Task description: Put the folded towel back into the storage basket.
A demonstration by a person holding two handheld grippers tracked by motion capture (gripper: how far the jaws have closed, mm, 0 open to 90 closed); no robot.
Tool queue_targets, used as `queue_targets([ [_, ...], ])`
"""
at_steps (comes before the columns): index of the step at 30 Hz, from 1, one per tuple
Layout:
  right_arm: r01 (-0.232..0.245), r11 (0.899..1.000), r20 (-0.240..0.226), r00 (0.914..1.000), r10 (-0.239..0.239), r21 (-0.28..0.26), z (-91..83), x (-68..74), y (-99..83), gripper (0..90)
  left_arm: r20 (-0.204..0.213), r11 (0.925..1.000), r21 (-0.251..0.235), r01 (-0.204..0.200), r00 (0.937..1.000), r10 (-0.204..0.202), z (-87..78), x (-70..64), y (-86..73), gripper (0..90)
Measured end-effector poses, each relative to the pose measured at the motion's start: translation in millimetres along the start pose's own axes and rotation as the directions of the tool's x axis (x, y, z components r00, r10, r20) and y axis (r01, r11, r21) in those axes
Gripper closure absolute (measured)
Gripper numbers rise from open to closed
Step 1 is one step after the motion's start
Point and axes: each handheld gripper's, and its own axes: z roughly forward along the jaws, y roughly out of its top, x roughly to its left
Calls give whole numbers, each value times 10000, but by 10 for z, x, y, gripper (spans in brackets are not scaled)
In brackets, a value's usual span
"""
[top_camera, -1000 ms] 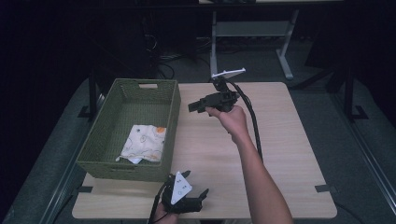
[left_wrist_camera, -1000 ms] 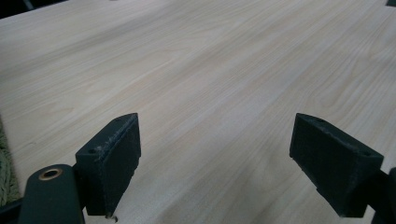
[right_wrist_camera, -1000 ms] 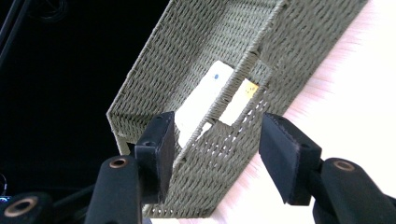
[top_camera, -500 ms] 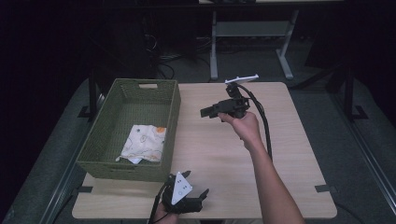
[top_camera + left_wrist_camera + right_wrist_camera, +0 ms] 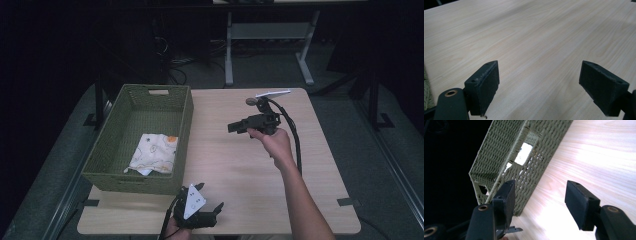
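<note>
A green woven basket (image 5: pixel 145 137) stands on the left half of the wooden table (image 5: pixel 235 175), and a white patterned cloth (image 5: pixel 152 152) lies flat inside it. A hand holds my right gripper (image 5: pixel 232 127) above the table's middle, to the right of the basket, with its jaws pointing left at it. In the right gripper view the gripper (image 5: pixel 539 192) is open and empty, and the basket (image 5: pixel 506 152) wall with its handle hole is ahead. My left gripper (image 5: pixel 210 197) rests at the table's front edge, open, with bare wood between its pads (image 5: pixel 485 85).
The basket's near right corner (image 5: pixel 426 95) is just left of my left gripper. A black cable (image 5: pixel 295 140) trails from the right gripper along the forearm. A metal stand (image 5: pixel 270 35) is on the floor behind the table. Bare tabletop lies right of the basket.
My right gripper has drifted to the right and slightly toward the person, away from the basket. The left gripper has stayed in place.
</note>
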Motion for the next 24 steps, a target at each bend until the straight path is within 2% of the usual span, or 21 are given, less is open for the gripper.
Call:
queue_targets([
  [12,-241,9997,9,9997,241,-90,-129,-142,-175,377,11,10000,59,0,10000,0,0,-1,2,167],
  [24,-476,9988,182,9987,478,-112,-279,-324,-442,368,-6,10000,57,-43,10000,43,-5,-1,1,167],
])
